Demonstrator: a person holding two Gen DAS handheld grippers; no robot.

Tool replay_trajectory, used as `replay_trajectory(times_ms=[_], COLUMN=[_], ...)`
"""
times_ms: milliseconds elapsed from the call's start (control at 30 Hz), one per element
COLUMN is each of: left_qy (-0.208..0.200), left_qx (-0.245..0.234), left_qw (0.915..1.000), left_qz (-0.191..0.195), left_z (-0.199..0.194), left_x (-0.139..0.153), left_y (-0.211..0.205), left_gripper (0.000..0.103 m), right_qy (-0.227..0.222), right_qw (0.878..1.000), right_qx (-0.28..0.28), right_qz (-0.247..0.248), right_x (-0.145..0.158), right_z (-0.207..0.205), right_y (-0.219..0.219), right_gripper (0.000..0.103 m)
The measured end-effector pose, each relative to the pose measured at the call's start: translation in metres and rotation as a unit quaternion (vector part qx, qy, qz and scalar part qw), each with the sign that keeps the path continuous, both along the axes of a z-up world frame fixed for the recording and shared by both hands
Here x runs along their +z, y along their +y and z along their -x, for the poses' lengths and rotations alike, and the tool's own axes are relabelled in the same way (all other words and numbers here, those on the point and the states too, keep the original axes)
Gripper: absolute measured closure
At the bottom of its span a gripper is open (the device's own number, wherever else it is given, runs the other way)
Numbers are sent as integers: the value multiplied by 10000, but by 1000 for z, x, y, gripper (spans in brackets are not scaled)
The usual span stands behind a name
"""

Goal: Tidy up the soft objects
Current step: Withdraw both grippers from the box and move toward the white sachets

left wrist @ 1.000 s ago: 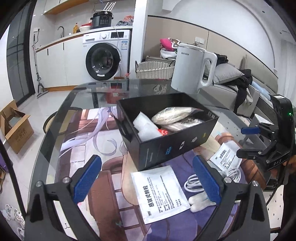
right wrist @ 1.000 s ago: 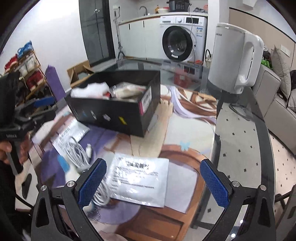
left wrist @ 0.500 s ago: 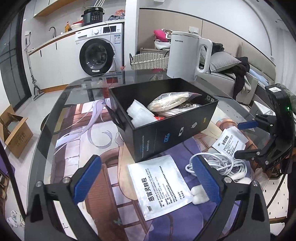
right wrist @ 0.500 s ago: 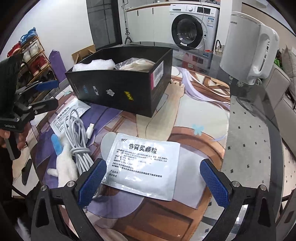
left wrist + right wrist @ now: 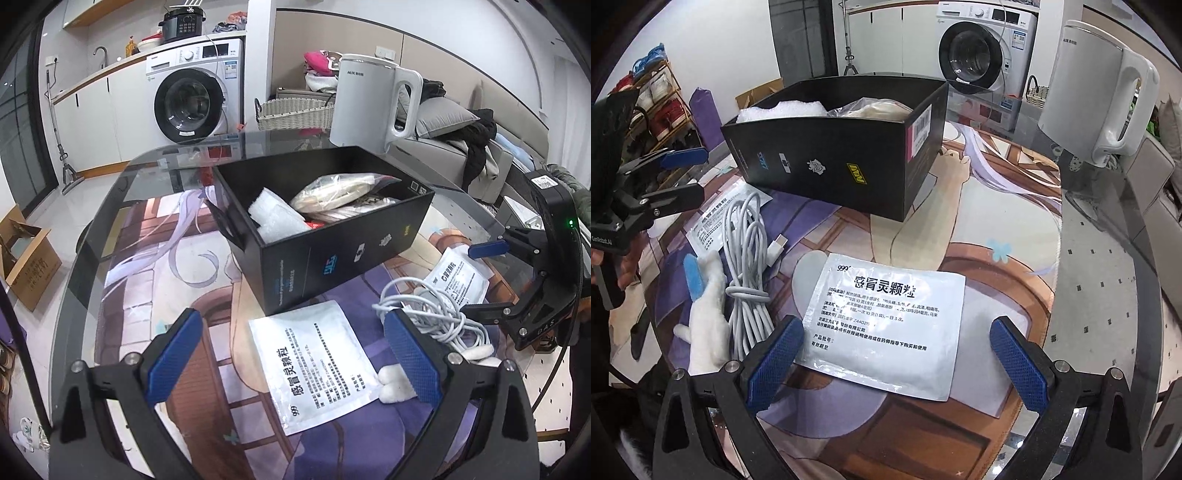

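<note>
A large white sachet (image 5: 314,365) (image 5: 886,314) with printed text lies flat on the mat in front of a black box (image 5: 332,236) (image 5: 842,147). The box holds white foam and bagged items. My left gripper (image 5: 293,356) hovers open over the sachet's near side. My right gripper (image 5: 897,363) is open too, with the sachet's near edge between its pads. Beside the sachet lie a coiled white cable (image 5: 432,314) (image 5: 750,258), a white plush toy (image 5: 395,380) (image 5: 705,295) and a smaller sachet (image 5: 458,277) (image 5: 716,218). Each view shows the other gripper (image 5: 480,278) (image 5: 687,175) open and empty.
A white kettle (image 5: 373,99) (image 5: 1097,96) stands behind the box on the round glass table (image 5: 96,229) (image 5: 1108,258). A printed mat covers the middle of the table. A washing machine (image 5: 192,103), a wicker basket and a sofa are beyond.
Both views have shifted: the right gripper has come lower and nearer the large sachet. In the left view the cable and small sachet have come into fuller sight. Nothing was taken hold of.
</note>
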State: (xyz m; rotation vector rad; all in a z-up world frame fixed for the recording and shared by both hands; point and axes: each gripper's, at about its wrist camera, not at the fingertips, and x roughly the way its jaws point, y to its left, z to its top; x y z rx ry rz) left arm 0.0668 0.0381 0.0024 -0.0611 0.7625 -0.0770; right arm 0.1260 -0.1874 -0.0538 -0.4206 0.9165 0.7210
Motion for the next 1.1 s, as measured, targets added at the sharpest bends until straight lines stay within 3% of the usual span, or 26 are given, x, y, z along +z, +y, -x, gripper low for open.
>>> replay_trajectory(times_ms=[533,733,1100], left_qy=[660,792,896], left_qx=[43,82,269], left_qw=[9977,9964,9952], left_qz=[146,-299,-276], left_z=[-15,-16,-11], left_x=[-30,-35,-35], left_y=[-11,-23,-3], left_gripper=[4,3,3], right_qy=[-17,-34,-33], right_qw=[10000,10000,10000], right_qx=[4,30,48], right_qz=[3,14,54], right_x=[-1,-1,-1], right_z=[1,2,2], right_y=[0,2,0], right_gripper=[1,1,1])
